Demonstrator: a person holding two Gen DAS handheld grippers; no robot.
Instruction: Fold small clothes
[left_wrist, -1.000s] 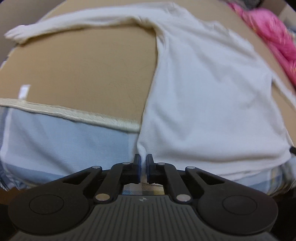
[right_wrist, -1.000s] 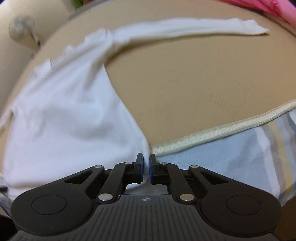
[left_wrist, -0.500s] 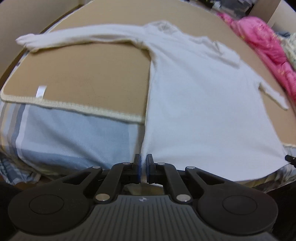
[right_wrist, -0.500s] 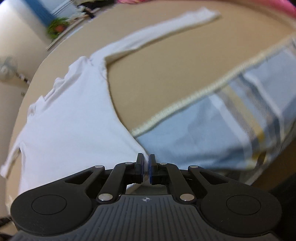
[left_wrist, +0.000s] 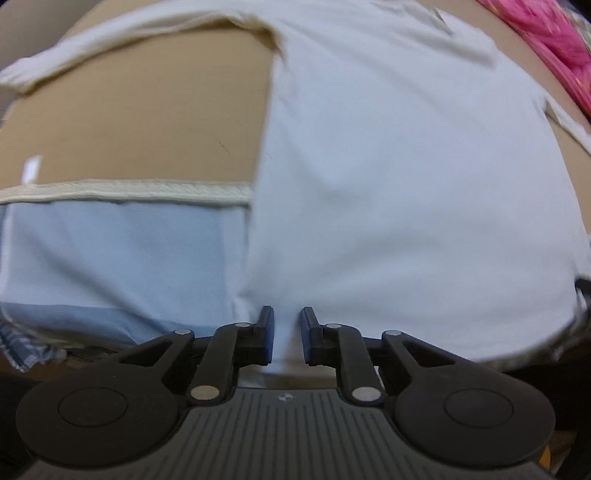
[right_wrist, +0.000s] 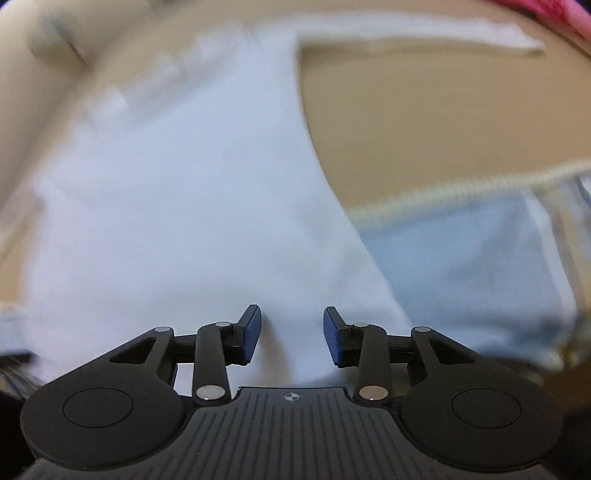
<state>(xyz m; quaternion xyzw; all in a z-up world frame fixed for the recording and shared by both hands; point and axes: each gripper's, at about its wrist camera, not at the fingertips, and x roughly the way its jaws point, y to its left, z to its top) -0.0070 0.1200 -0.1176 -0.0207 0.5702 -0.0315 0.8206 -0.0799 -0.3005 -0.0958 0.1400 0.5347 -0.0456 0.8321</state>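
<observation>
Both tongs, left (left_wrist: 287, 334) and right (right_wrist: 292, 335), have parted, releasing the white shirt (left_wrist: 399, 192) on the tan mat (left_wrist: 147, 122)

Gripper: right gripper (right_wrist: 291, 334) wide apart over the cloth.
Shirt: white shirt (right_wrist: 184, 206) lies flat, blurry.
Under it: tan mat (right_wrist: 424, 129).

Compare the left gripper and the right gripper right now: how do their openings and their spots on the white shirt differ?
The left gripper is open only narrowly, while the right gripper is spread clearly wider. The left gripper sits at the white shirt hem's left corner, beside the blue sheet; the right gripper sits near the hem's right side. Both have shirt fabric between their fingers without clamping it.
</observation>
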